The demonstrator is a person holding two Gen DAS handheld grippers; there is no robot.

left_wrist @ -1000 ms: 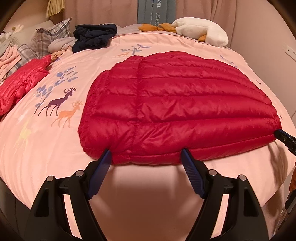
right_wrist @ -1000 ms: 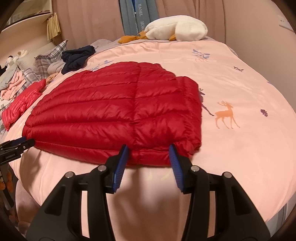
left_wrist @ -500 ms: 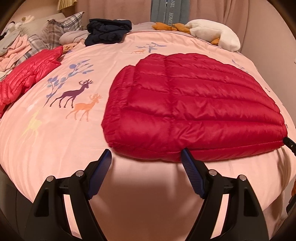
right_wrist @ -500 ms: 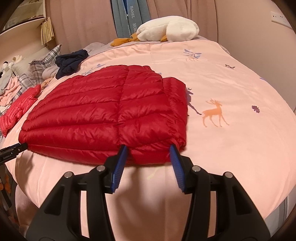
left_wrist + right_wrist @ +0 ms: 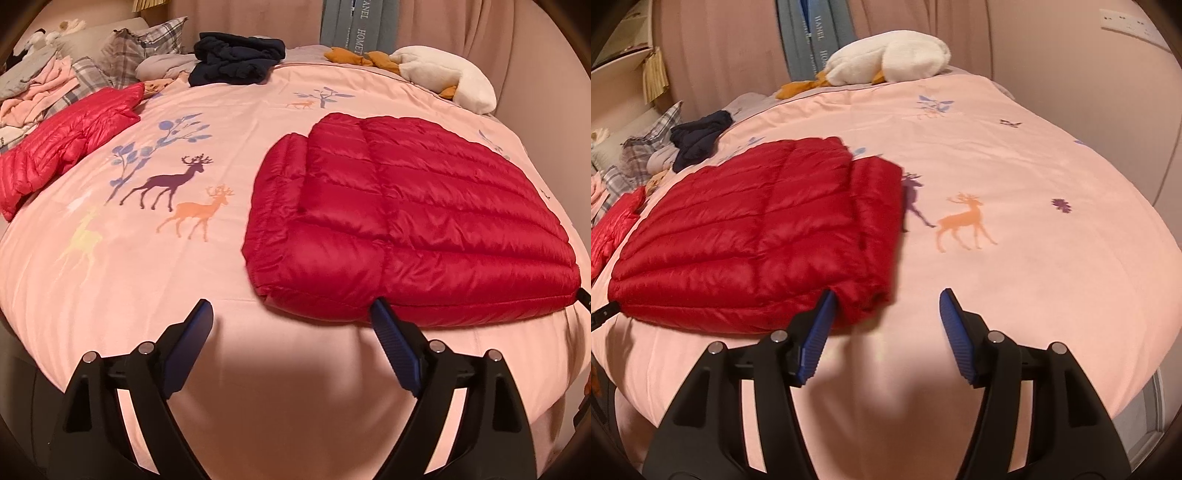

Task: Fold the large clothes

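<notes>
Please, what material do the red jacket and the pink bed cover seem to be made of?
The red jacket looks like thin synthetic shell, probably nylon, with padded filling: it has a glossy sheen and puffy stitched channels. The pink bed cover looks like matte woven cotton or similar: no shine, soft creases, printed deer.

Both tongs spread wide, empty.

The left tongs (image 5: 291,314) point forward with blue-padded fingers (image 5: 391,341) parted, nothing between them. The right tongs (image 5: 888,306) are likewise held level, their fingers (image 5: 955,334) well apart, gripping nothing.
</notes>
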